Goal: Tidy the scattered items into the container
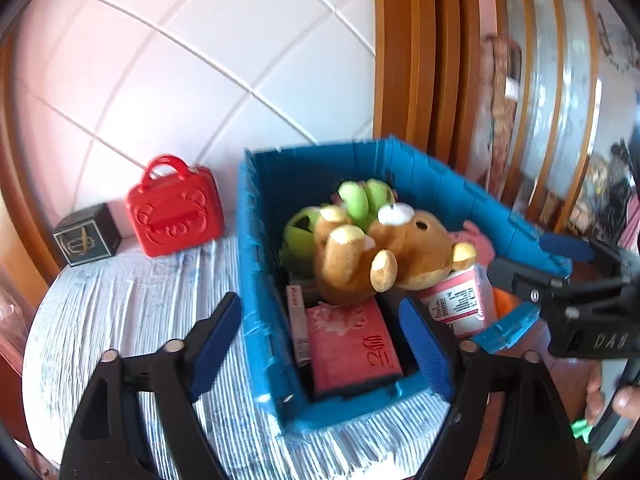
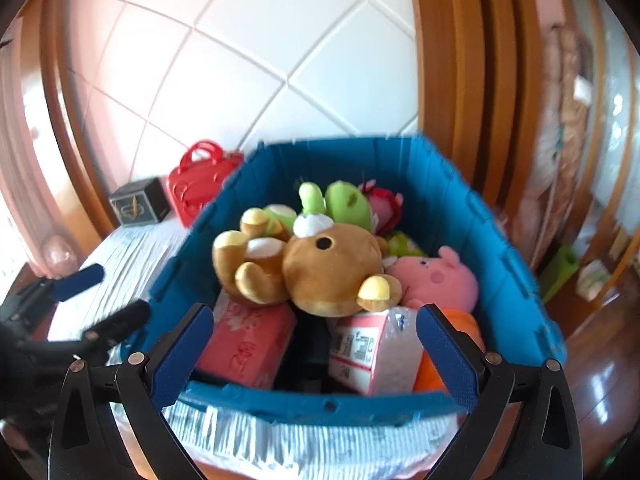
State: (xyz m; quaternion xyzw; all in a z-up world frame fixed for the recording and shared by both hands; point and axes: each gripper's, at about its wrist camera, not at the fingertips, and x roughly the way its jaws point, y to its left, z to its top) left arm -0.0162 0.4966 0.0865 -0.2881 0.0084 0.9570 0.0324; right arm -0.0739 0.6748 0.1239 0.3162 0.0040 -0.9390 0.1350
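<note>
A blue crate [image 1: 256,248] [image 2: 452,200] stands on a striped cloth. On top of its pile lies a brown plush bear [image 1: 360,256] [image 2: 320,272], with a green plush [image 1: 356,200] [image 2: 344,204] and a pink pig plush [image 2: 436,276] behind it. Below them are a red box [image 1: 348,344] [image 2: 244,344] and a pink-and-white pack [image 1: 460,300] [image 2: 376,352]. My left gripper [image 1: 320,304] is open and empty, one finger outside the crate's left wall and one inside. Over the crate's near rim my right gripper [image 2: 315,314] is open too, holding nothing.
A red toy handbag [image 1: 172,208] [image 2: 200,180] and a black cube box [image 1: 86,240] [image 2: 140,202] sit on the striped cloth [image 1: 132,312] left of the crate, against a white quilted wall. A wooden frame rises behind on the right. A hand [image 1: 624,400] shows at the lower right.
</note>
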